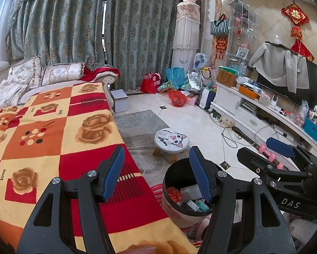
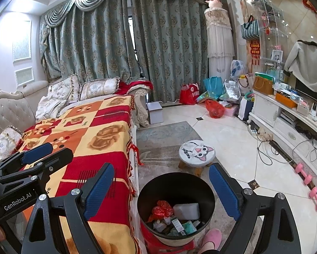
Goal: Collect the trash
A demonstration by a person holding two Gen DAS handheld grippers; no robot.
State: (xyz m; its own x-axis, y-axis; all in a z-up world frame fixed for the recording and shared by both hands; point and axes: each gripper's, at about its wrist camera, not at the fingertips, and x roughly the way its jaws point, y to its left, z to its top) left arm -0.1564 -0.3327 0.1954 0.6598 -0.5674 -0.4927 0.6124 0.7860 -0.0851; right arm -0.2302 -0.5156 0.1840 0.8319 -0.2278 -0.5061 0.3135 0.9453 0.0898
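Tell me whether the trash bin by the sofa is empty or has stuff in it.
Partly filled. The trash bin is upright with no lid, and a red wrapper, a white container and small boxes lie at its bottom.

The tiled floor (image 2: 228,139) carries a bin (image 2: 175,192) between the right jaws, a cat stool (image 2: 197,151) just beyond.

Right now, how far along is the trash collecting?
Done: the trash bin already holds a red wrapper, a white container and small boxes. In hand: nothing; the left gripper and right gripper are both open and empty. Left: a red plastic bag on the floor may be trash; I cannot tell.
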